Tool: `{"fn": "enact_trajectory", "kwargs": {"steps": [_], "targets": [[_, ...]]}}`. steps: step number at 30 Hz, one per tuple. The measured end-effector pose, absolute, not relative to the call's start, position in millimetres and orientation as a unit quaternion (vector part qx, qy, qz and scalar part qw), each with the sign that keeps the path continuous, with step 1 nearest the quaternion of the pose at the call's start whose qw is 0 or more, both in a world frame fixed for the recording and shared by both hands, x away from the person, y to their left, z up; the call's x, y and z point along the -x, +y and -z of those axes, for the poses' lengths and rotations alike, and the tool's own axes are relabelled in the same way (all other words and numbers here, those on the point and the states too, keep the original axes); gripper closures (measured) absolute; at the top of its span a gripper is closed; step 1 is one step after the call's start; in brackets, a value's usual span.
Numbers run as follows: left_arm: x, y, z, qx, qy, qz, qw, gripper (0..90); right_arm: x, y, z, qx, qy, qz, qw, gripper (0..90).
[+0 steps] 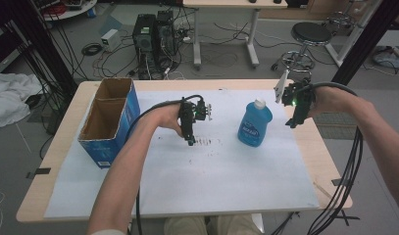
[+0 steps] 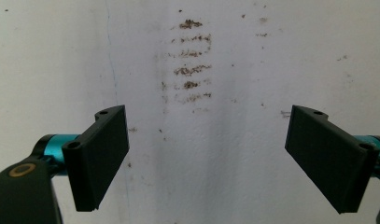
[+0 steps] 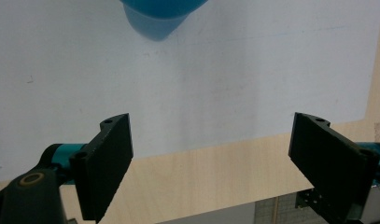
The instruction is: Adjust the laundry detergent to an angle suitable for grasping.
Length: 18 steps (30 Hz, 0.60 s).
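A blue bottle [image 1: 255, 124] with a white cap stands upright on the white paper sheet [image 1: 187, 171], right of centre. My left gripper [image 1: 189, 139] hangs over the middle of the sheet, left of the bottle, pointing down with its jaws wide open and empty [image 2: 206, 163]. Brown smudges [image 2: 190, 70] mark the paper beneath it. My right gripper [image 1: 291, 122] is held above the table's right side, just right of the bottle, open with nothing between its jaws [image 3: 211, 168]. The bottle's base [image 3: 159, 11] peeks in at the top of the right gripper view.
An open blue cardboard box [image 1: 109, 120] stands at the table's left edge. The wooden table edge [image 3: 215, 172] lies under the right gripper. Beyond the table are computer towers [image 1: 155, 36], a stool [image 1: 310, 39], cables and another desk.
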State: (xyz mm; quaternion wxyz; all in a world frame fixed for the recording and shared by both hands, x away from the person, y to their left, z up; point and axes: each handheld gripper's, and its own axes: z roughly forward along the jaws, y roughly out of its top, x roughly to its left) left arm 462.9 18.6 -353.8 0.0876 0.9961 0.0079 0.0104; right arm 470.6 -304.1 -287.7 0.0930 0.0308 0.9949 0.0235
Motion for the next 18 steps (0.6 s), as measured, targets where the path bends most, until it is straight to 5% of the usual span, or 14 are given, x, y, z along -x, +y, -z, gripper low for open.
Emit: {"fn": "enact_trajectory", "kwargs": {"steps": [18], "targets": [[-460.6, 20.5, 351.1, -0.996, 0.009, -0.012, 0.086, 13.5, -472.1, -302.0, 291.8, -0.03, 0.995, -0.02, 0.089, 13.0]]}}
